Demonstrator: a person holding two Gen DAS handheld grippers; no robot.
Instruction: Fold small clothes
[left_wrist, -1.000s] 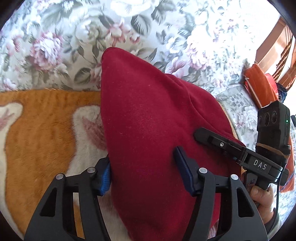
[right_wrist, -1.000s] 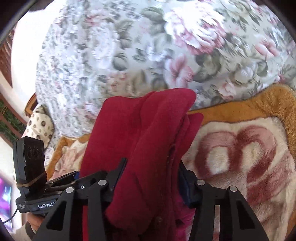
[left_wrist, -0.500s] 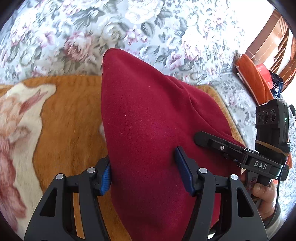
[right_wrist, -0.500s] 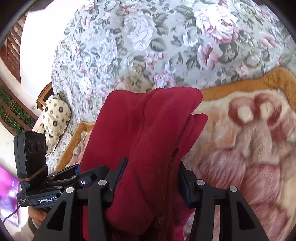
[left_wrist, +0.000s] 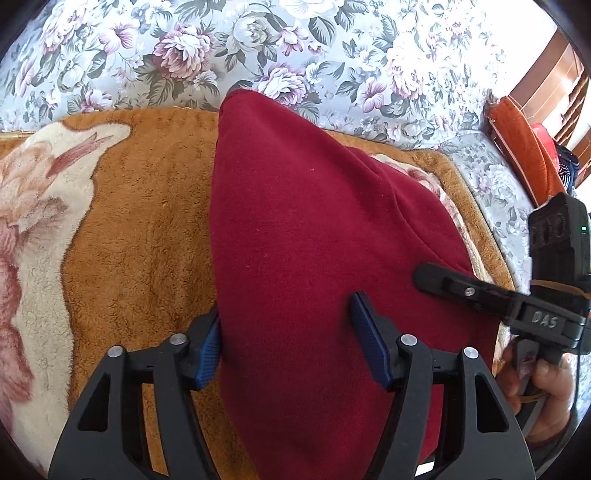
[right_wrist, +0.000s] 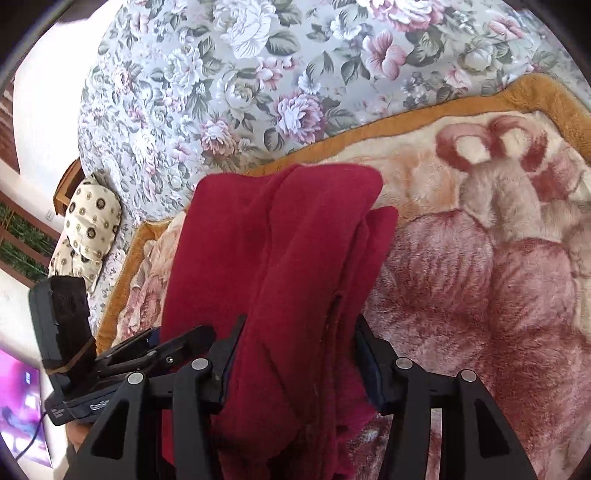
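Gripping red garment (left_wrist: 314, 240) in both grippers, plush blanket (left_wrist: 140, 221) beneath, floral bedspread (left_wrist: 258, 44) beyond.

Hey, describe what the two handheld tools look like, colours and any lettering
Both are black with skeletal triangular cut-out fingers, silver rivets and blue ribbed pads. Left tool; right tool. The right tool's body bears white "DAS" lettering, a boxy black module with a green light and a tan band. The other's lettering is partly hidden.
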